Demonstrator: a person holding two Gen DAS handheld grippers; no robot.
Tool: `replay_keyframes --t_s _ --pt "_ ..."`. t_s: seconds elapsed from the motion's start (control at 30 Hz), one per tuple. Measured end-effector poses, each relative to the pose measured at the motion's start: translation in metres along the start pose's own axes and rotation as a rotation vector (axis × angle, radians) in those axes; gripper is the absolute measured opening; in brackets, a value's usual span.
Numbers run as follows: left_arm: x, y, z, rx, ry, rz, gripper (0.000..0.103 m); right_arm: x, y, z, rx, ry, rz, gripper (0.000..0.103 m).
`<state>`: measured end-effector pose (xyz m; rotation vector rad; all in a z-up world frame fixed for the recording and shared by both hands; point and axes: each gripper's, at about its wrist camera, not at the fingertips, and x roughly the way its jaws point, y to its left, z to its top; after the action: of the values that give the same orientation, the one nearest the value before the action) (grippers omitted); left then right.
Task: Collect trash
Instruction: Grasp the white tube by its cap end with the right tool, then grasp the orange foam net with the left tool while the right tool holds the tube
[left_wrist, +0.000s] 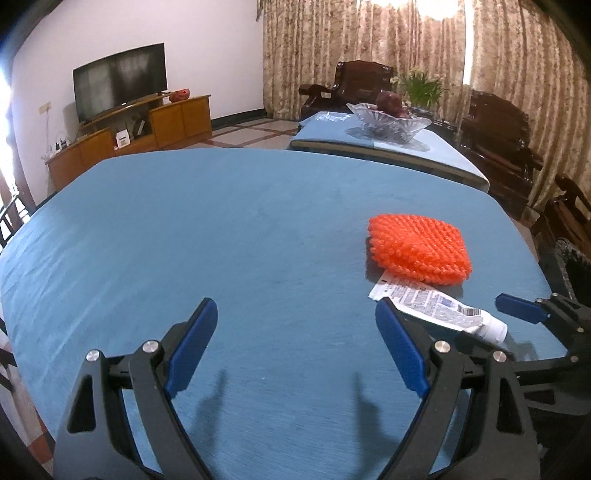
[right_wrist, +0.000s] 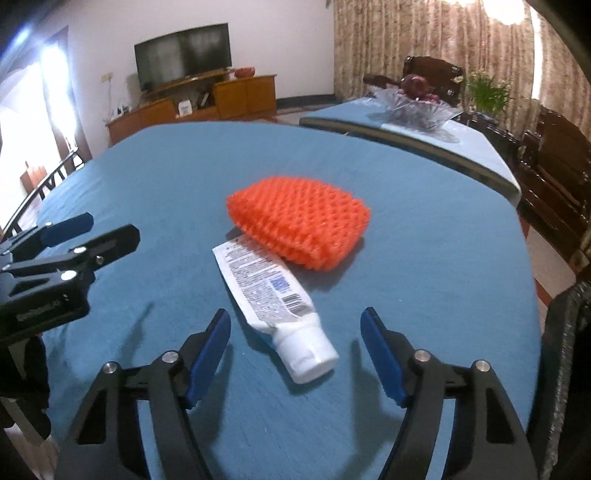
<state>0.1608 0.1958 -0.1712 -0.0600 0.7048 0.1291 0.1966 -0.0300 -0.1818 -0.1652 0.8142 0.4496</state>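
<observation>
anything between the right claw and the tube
No. In the right wrist view the tube lies just ahead of the open right claw, with only bare cloth between.

1. The left gripper (left_wrist: 295, 325) has curved black linkage arms, and its two fingers (left_wrist: 194, 347) carry flat blue pads.
2. Round silver screws sit at the arm pivots.
3. The right gripper (right_wrist: 295, 334) is built alike: black frame, blue pads, silver screws.
4. Small white lettering, unreadable, marks the left gripper's black body in the right wrist view.
</observation>
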Motion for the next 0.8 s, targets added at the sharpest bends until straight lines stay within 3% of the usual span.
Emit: replay_keyframes --t_s 0.2,0.33,0.8 --pt "0.006 -0.001 0.003 -0.014 0.000 0.000 0.085 0.015 0.007 0.004 -0.027 0.056 0.015 0.061" --pt "0.007 0.000 0.003 -0.023 0.001 0.000 0.085 0.013 0.005 0.005 -0.032 0.051 0.030 0.038" --pt "-0.003 -0.002 0.006 -0.022 -0.013 0.010 0.085 -0.032 0.018 -0.021 -0.069 0.026 0.078 0.035"
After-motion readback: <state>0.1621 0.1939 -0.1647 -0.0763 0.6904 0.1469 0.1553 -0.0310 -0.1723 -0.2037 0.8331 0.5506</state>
